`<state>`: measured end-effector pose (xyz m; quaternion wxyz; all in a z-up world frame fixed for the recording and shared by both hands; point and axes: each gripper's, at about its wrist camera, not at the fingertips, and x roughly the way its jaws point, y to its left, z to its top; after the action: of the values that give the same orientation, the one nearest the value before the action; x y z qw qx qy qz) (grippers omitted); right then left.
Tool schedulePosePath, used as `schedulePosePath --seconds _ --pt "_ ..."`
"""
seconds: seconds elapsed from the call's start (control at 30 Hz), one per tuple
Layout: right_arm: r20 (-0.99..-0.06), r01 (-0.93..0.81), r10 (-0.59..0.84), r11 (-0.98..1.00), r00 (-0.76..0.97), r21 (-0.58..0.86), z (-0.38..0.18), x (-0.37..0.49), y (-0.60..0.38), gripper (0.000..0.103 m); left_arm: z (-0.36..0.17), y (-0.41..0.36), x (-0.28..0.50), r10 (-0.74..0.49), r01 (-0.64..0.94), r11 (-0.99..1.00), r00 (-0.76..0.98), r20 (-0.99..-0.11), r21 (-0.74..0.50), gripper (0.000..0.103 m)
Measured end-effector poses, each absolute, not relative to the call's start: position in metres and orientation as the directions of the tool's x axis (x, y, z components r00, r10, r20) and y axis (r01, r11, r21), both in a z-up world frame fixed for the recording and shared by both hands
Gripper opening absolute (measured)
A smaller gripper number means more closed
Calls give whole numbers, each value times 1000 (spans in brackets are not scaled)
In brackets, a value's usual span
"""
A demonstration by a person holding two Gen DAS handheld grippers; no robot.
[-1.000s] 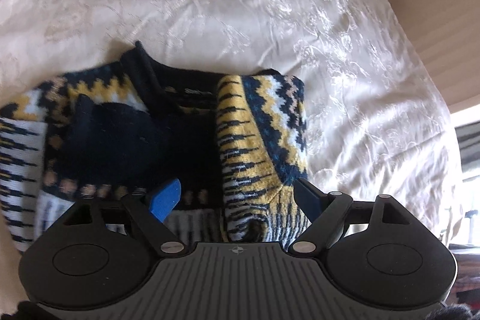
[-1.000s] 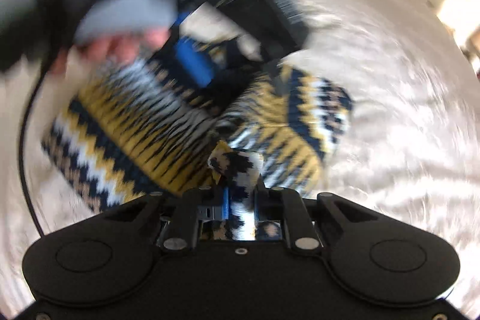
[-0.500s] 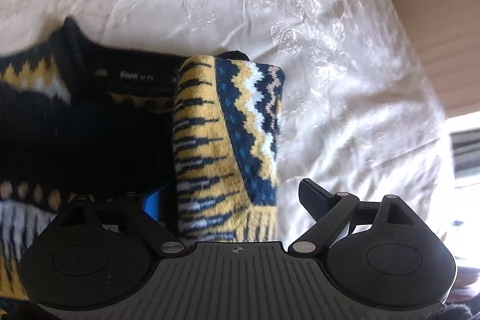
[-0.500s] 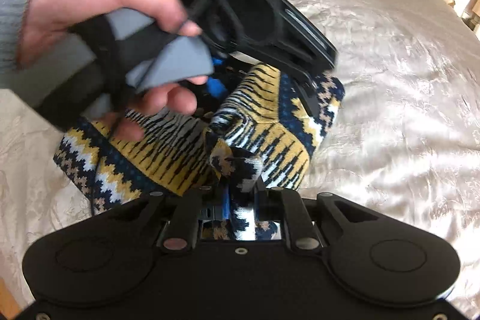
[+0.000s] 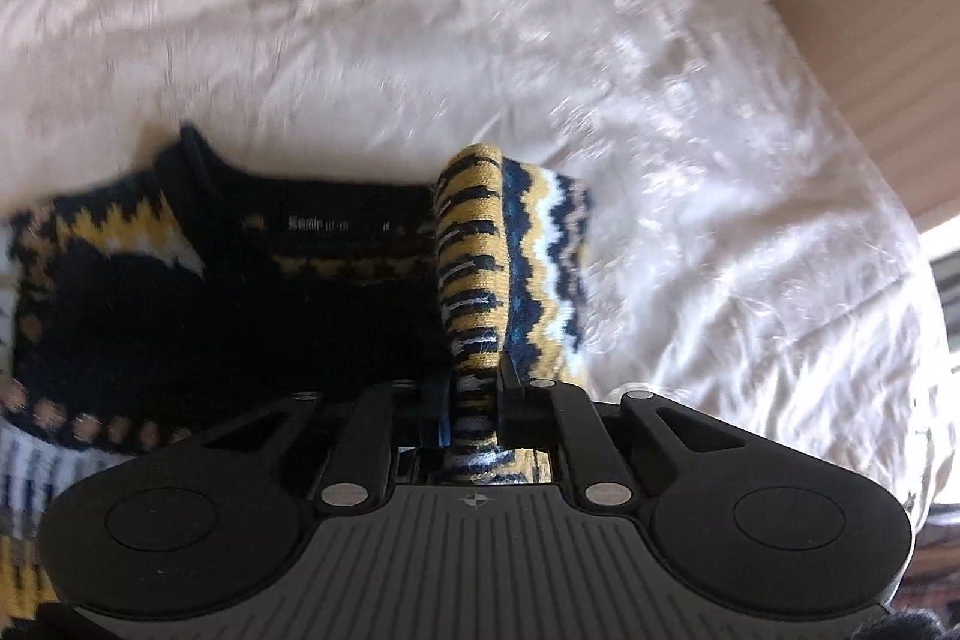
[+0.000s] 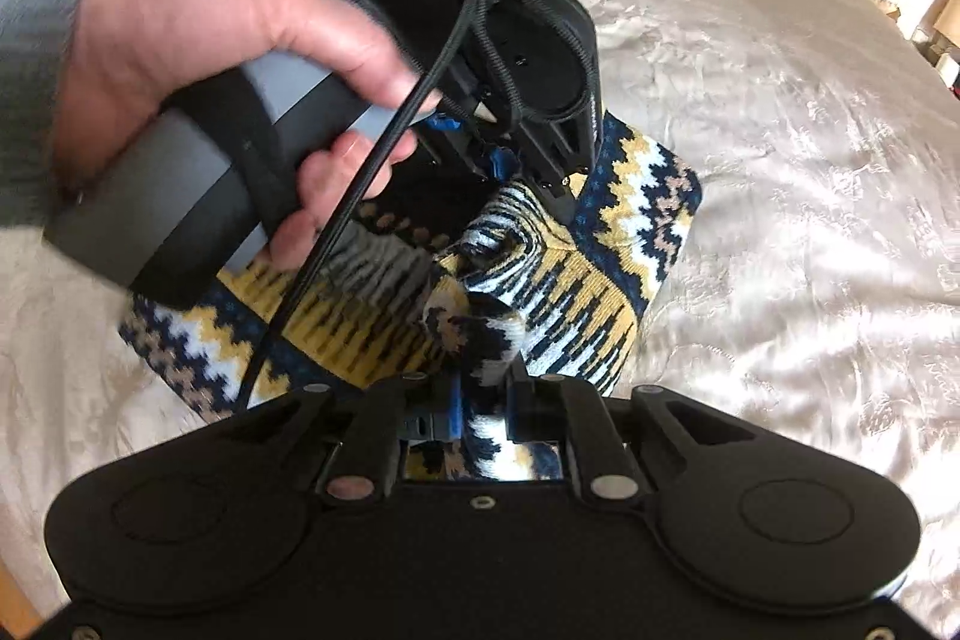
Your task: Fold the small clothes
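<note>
**Both tongs now grip the patterned sweater**

The left tongs (image 5: 474, 400), spread wide half a second earlier on either side of the folded-in sleeve, have just been closing and now pinch that yellow-and-black striped fold, seen at lower centre of the left wrist view. The right tongs (image 6: 483, 400) remain clamped on a bunched piece of the same knit, as they were a second ago. The small knitted sweater (image 5: 252, 292) lies on the cream embroidered bedspread (image 5: 660, 100), collar and label facing up at centre left of the left view; one side already looks turned in over the dark body. In the upper left of the right wrist view, the person's left hand (image 6: 198, 52) holds the grey handle of the other tool above the garment. Judging by the layout, the fold is partly done: the sides appear gathered, but the garment is not yet a flat, compact bundle, and a final fold across seems left.
</note>
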<state>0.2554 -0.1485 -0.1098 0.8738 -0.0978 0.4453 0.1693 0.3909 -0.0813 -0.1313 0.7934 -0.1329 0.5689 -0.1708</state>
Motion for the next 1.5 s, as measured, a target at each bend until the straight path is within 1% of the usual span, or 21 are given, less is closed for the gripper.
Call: schedulePosePath --seconds 0.2,0.3,0.4,0.57,0.7,0.8,0.9,1.0,1.03,1.23,1.3,1.33,1.37,1.4,1.43,1.5 --pt "-769 -378 256 925 586 20 -76 247 -120 18 -92 -41 378 -455 147 889 373 -809 -433 12" --pt "-752 -418 301 908 587 38 -67 243 -94 18 -75 -8 371 -448 150 893 409 -795 -425 12" --pt "-746 -476 342 879 571 39 -68 241 -63 18 -70 29 367 -428 111 899 422 -799 -423 12" --pt "-773 -580 364 815 520 -7 -89 239 -14 18 -94 79 365 -376 -5 911 397 -837 -412 12" --pt "-808 -633 348 773 475 -39 -108 239 6 18 -126 102 362 -373 -93 897 364 -853 -432 12" --pt "-833 -652 330 756 445 -49 -119 239 10 18 -139 110 360 -375 -118 891 349 -859 -438 12" --pt "-842 -663 327 747 428 -47 -120 238 11 18 -134 112 360 -385 -123 883 363 -849 -453 12" --pt "-840 -671 343 741 420 -33 -114 241 17 18 -121 109 360 -381 -51 901 384 -841 -431 12" --pt "-841 -674 344 738 418 -33 -116 240 19 18 -122 110 361 -377 -50 904 377 -846 -425 12" --pt "-876 -706 318 707 362 -35 -132 241 26 18 -152 138 352 -400 -203 850 350 -847 -486 12" --pt "-886 -713 309 700 347 -35 -134 240 21 24 -158 143 350 -403 -222 843 344 -848 -490 12" --pt "-886 -711 307 702 347 -35 -135 239 20 34 -160 144 350 -403 -224 842 341 -849 -490 12" --pt "-888 -707 305 706 345 -31 -134 241 17 51 -161 144 352 -405 -221 844 337 -850 -489 12" --pt "-887 -703 313 711 340 -19 -132 240 13 56 -162 144 354 -405 -218 845 334 -851 -488 12" --pt "-881 -700 333 714 336 3 -129 239 7 61 -164 144 355 -408 -213 846 332 -851 -489 12" --pt "-868 -701 377 711 325 46 -120 234 -6 61 -167 144 358 -410 -204 849 326 -852 -487 13"
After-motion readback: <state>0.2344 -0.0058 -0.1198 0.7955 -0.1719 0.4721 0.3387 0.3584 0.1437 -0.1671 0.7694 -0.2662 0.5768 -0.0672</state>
